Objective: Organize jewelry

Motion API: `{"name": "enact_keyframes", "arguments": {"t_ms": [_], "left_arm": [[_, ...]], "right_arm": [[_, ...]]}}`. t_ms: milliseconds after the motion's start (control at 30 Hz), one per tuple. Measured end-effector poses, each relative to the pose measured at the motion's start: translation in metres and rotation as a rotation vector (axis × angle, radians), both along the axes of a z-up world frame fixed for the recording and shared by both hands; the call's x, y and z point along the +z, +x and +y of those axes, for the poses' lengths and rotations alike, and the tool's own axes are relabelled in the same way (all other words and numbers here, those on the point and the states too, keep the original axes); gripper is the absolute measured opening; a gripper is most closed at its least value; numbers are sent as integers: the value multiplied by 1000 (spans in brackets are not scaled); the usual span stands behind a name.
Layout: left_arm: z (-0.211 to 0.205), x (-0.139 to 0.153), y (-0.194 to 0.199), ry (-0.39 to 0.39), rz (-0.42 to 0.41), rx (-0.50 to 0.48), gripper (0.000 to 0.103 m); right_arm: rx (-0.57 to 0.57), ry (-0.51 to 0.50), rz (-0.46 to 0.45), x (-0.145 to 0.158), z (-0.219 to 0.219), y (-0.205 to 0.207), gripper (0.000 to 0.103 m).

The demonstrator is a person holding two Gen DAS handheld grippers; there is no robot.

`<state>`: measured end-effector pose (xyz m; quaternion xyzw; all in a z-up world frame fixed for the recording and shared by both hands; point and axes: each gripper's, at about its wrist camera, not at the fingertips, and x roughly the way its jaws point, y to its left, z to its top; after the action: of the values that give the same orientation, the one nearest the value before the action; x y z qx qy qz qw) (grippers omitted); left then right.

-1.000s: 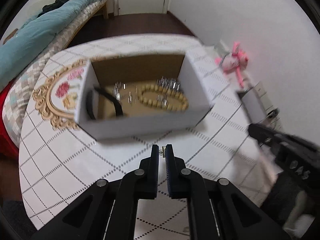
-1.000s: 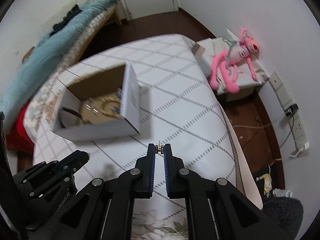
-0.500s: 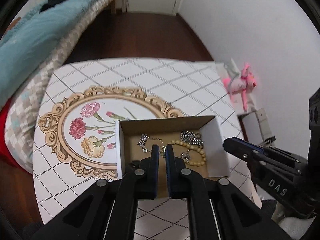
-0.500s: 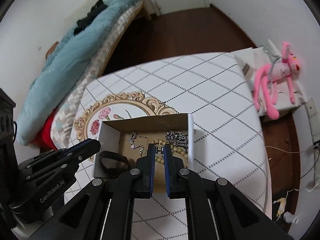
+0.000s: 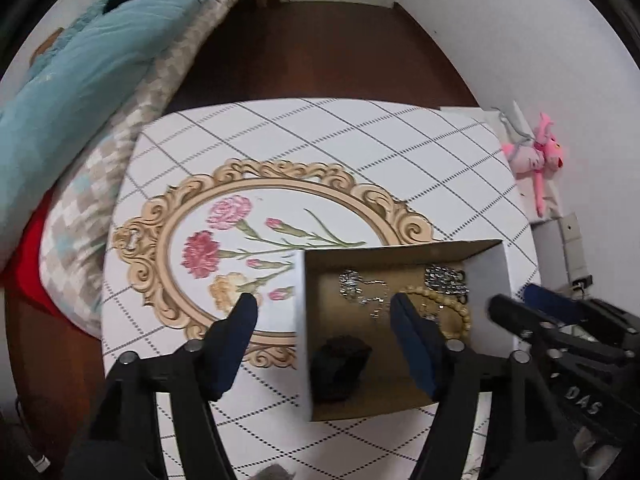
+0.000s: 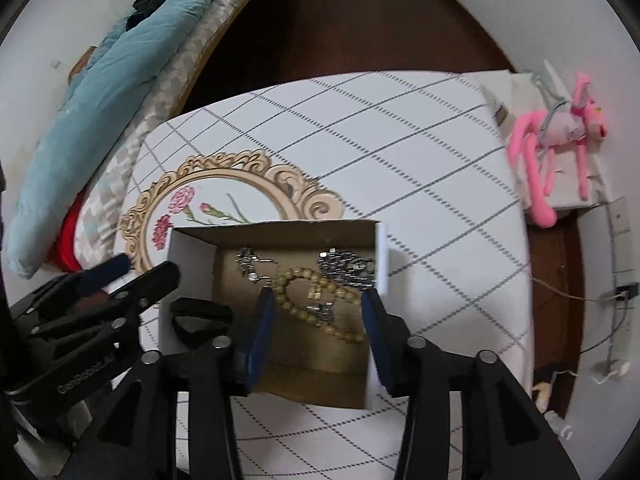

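An open white cardboard box (image 5: 490, 284) (image 6: 382, 256) sits on the table. Inside lie a beaded wooden bracelet (image 6: 316, 316) (image 5: 456, 312), silver chain pieces (image 6: 346, 268) (image 5: 444, 278), small silver pieces (image 6: 250, 262) (image 5: 360, 286) and a black band (image 6: 200, 320) (image 5: 340, 364). My left gripper (image 5: 324, 308) is open above the box's left wall. My right gripper (image 6: 318, 304) is open over the box's inside, above the bracelet. Both are empty.
The table has a white checked cloth with a gold floral frame print (image 5: 248, 240). A bed with a teal blanket (image 6: 104, 80) stands at the left. A pink plush toy (image 6: 560, 136) lies on a low box at the right. Dark wooden floor (image 5: 320, 48) lies beyond.
Both grippers were shut on small silver pieces and moved over the box. Now both are open and the pieces are gone from their tips.
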<state>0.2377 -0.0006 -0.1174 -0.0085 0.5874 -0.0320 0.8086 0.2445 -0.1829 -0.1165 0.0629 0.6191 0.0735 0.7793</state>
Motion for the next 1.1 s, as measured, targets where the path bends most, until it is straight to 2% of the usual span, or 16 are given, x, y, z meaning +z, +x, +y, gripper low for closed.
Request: {"name": "enact_keyframes", "arguments": {"t_ms": [33, 67, 100, 133, 167, 200, 367, 633, 833, 1100], "left_arm": [[1, 0, -1, 15, 2, 6, 68], [3, -1, -3, 26, 1, 11, 68], [5, -1, -6, 32, -4, 18, 75], [6, -2, -9, 39, -11, 23, 83], [6, -2, -12, 46, -16, 25, 98], [7, -3, -15, 58, -25, 26, 102], [4, -8, -26, 102, -37, 21, 103], [1, -9, -39, 84, -37, 41, 103], [-1, 15, -57, 63, -83, 51, 103], [0, 71, -96, 40, -192, 50, 103]], "right_arm": [[-3, -22, -6, 1, -1, -2, 70], [-9, -65, -15, 3, -2, -5, 77], [-14, -104, -23, 3, -3, -8, 90], [-18, -131, -25, 3, -4, -11, 97], [-20, -150, -25, 2, -6, -13, 98], [-25, -175, -21, 0, -7, -17, 99], [-35, -230, -21, -8, -10, -30, 103], [-58, -248, -32, -5, -12, -43, 103], [-75, -244, -86, 23, -12, -63, 103], [-101, -242, -225, 92, -14, -107, 103]]}}
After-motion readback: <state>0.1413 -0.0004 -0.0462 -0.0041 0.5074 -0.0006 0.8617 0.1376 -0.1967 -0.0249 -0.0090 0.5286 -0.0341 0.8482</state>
